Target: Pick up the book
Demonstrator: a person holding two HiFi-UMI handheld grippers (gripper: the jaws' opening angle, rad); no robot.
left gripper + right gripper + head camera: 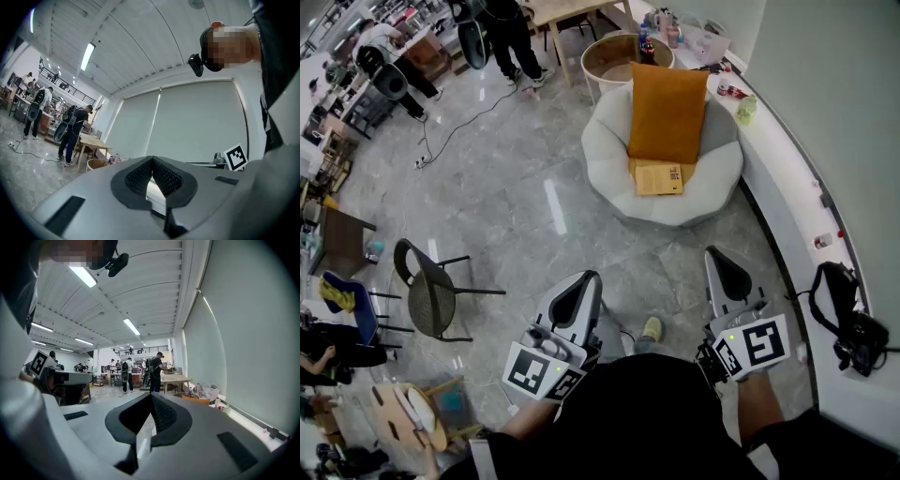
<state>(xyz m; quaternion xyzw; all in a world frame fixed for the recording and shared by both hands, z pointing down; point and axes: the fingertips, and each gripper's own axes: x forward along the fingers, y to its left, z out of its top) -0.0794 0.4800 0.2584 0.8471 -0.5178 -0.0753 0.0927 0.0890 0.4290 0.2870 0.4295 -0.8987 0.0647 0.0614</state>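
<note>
Both tongs are clenched on nothing: the left gripper [581, 295] and right gripper [727, 272] hang well short of the white armchair [609, 178], pads pressed together. The book [658, 178] lies flat on that armchair's seat, tucked against the foot of the orange cushion [666, 112] leaning on the armchair's back. Risks from here: reach the armchair with jaws shut and they only shove the book deeper into the soft seat. A flat cover offers little edge, so a pinch may catch only pages, or slip. Nudge the cushion and it may topple over the book.
</note>
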